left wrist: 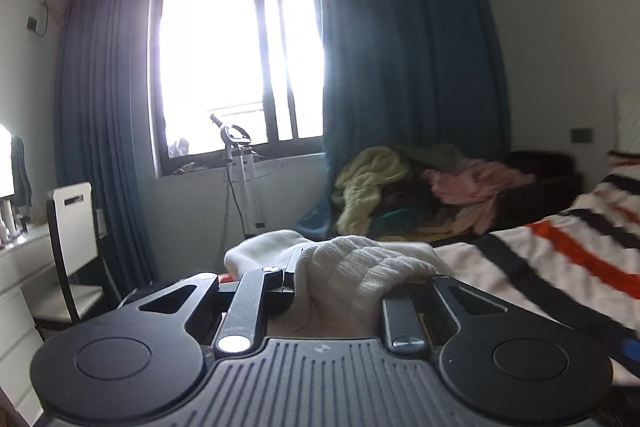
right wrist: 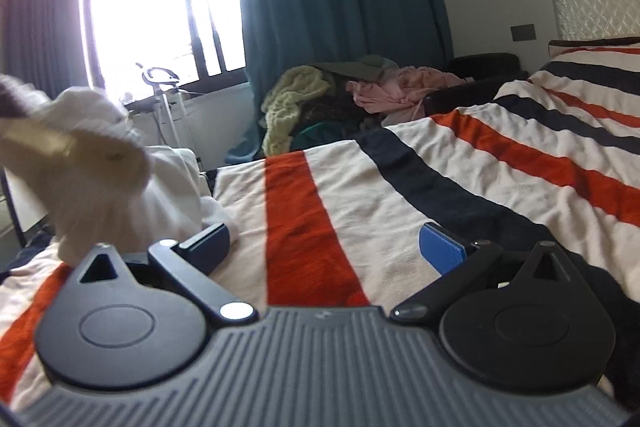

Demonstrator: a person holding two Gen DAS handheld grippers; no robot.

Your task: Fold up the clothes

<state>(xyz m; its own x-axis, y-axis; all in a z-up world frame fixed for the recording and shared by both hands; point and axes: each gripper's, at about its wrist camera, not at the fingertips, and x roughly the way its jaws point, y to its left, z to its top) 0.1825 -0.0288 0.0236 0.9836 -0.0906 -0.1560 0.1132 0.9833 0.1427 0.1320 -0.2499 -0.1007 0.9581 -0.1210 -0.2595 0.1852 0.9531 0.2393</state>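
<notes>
1. A white chair [left wrist: 74,223] stands at the far left of the left wrist view, beside a white desk [left wrist: 24,255].
2. Dark blue curtains [left wrist: 400,67] hang on either side of a bright window [left wrist: 236,67].
3. A stand [left wrist: 236,163] is below the window sill.
4. The left gripper [left wrist: 320,283] is clamped on a white garment [left wrist: 352,267]; the knit cloth bunches over its jaws and hides the pads.
5. In the right wrist view that garment [right wrist: 100,179] appears blurred at the left, lifted off the bed, its lower part touching the bedspread.
6. The right gripper [right wrist: 324,247] has its jaws wide apart, nothing between them, low over the striped bedspread [right wrist: 500,155].
7. A heap of clothes [right wrist: 340,95], yellow-green and pink among them, lies beyond the bed near the curtain.
8. A quilted white headboard [right wrist: 596,3] is at the far right.
</notes>
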